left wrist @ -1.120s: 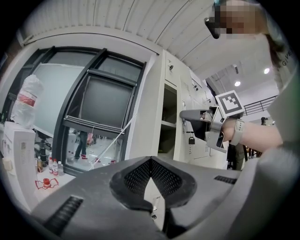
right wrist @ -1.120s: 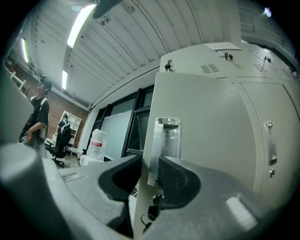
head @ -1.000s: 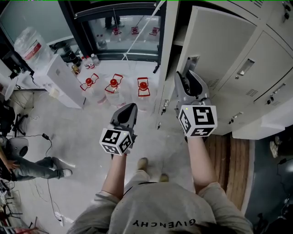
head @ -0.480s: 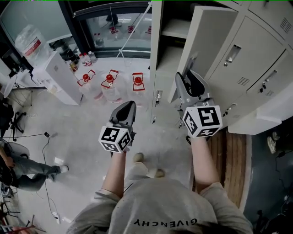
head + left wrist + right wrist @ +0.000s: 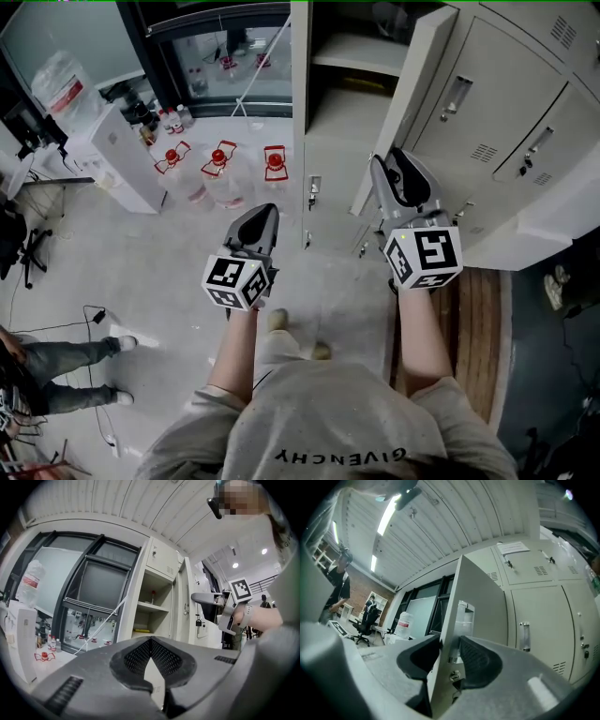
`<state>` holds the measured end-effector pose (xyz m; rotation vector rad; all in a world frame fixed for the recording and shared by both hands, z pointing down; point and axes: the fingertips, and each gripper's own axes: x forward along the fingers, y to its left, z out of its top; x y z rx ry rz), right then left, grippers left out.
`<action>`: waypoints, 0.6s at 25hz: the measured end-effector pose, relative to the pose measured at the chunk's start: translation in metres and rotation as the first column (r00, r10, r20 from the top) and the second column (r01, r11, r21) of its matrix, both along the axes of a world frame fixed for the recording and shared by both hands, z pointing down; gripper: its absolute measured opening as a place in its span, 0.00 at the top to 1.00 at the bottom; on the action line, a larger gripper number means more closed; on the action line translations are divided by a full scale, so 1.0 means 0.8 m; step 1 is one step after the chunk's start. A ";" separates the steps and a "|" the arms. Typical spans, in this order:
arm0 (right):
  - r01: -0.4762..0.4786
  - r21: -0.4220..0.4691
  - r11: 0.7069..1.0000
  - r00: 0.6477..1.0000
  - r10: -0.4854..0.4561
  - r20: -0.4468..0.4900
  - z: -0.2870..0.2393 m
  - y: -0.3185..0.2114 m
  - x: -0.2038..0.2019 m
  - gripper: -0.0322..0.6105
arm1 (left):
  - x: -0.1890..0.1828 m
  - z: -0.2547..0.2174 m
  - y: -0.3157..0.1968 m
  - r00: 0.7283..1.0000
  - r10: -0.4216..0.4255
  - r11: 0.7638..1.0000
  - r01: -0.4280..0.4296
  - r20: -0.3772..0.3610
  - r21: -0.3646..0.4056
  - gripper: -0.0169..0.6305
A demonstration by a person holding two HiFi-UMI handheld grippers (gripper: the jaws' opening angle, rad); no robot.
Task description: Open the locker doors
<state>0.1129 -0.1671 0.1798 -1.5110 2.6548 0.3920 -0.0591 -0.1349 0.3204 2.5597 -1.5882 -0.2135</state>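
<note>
**Pale grey steel door edge sits between widening jaws**

The pale grey locker door (image 5: 408, 94) stands swung out from its locker (image 5: 342, 112). Its free edge runs down between the two jaws of the right gripper (image 5: 391, 161). In the right gripper view the door (image 5: 480, 606) cuts the picture upright, with one padded jaw on either side of its edge. Those jaws are opening, and the door edge lies between them with no squeeze on it to be seen. A small boxy fitting (image 5: 465, 616) sits on the door face just above the jaws.

Left of the open door the locker shows its inside, with a shelf (image 5: 354, 62) across it. Right of the open door stand closed doors (image 5: 506, 84), each with its own handle.

The left gripper (image 5: 265, 212) hangs left of the open door, well apart from it, over the concrete floor (image 5: 159, 272). Its own view shows its jaws closed tip to tip, with nothing between them.

Farther left of the door, bottles (image 5: 223, 157) with red caps stand on the floor beside a white cabinet (image 5: 117, 155). Below the door, by the right forearm, lies a wooden strip (image 5: 473, 328). A person's legs (image 5: 66, 361) show far to the door's left, at the edge of the head view.
</note>
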 end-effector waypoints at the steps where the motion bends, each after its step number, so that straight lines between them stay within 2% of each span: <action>1: -0.009 0.005 1.000 1.000 0.009 -0.009 0.000 0.004 0.005 0.73 | 0.003 -0.001 0.003 1.000 0.000 1.000 0.000 0.000 0.001 0.98; 15: -0.174 0.081 0.981 0.980 0.181 -0.087 0.000 0.047 0.095 0.82 | 0.040 -0.001 0.016 1.000 0.017 1.000 -0.017 0.007 0.002 0.98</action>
